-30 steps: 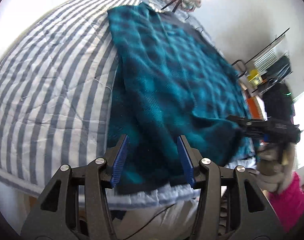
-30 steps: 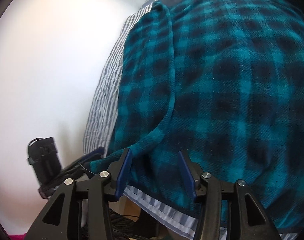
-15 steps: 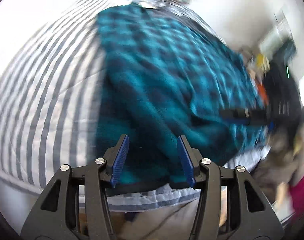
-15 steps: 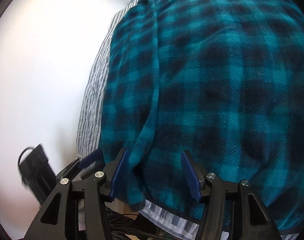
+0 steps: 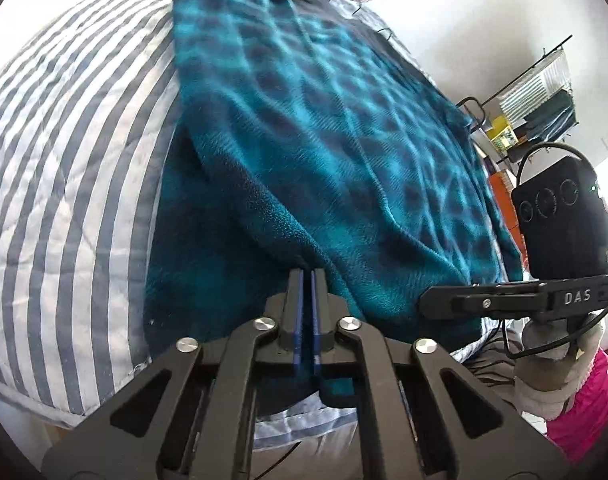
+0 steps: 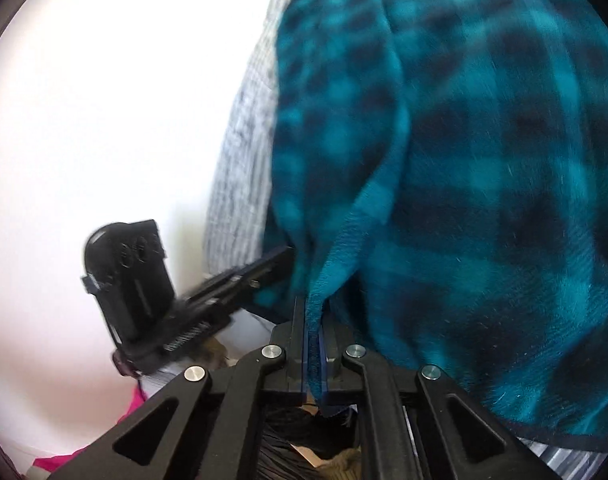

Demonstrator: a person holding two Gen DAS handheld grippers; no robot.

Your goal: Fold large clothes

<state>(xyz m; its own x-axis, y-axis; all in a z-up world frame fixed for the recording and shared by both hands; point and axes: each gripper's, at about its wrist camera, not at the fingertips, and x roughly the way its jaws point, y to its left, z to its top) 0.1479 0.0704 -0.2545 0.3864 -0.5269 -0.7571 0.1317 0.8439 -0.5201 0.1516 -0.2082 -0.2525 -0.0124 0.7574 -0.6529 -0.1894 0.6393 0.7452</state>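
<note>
Both tools [image 5: 307,280] [image 6: 312,312] clamped on teal plaid garment's [image 5: 323,128] near edge.

Blanket [image 5: 343,152] spread on the bed [image 5: 64,160], hanging over its near edge; shelf [image 5: 543,92] to the right, behind; wall [image 6: 104,100] left of the bed.

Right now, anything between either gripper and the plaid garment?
Nothing visible. Left gripper and right gripper are each already shut on the near edge of the plaid garment, which lies on the striped bedspread.
</note>
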